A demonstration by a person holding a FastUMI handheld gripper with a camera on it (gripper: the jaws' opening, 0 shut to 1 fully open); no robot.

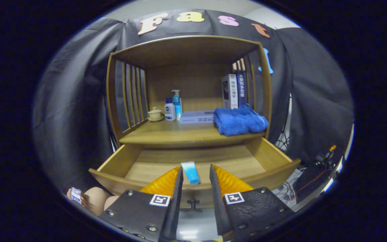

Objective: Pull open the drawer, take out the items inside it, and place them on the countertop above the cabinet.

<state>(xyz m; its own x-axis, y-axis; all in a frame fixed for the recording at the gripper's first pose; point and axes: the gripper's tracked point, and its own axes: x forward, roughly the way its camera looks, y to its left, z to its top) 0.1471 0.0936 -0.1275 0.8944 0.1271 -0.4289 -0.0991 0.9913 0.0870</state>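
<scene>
Lying in open drawer (146, 161): tube (190, 172).

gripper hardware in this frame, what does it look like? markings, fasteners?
The gripper has two wedge-shaped fingers with ribbed faces, mounted on flat black plates. Each plate carries a square black-and-white fiducial tag and several round screws. No cables visible on it.

The hand-held two-finger gripper (196, 176) points forward and slightly downward, its two fingers (166, 183) parted with a clear gap between them and pressing on nothing. Both fingers taper to narrow ribbed tips, and each carries a square printed marker on its flat bolted base plate. Below and beside the left finger, a person's bare hand (94, 199) shows, fingers curled.
</scene>
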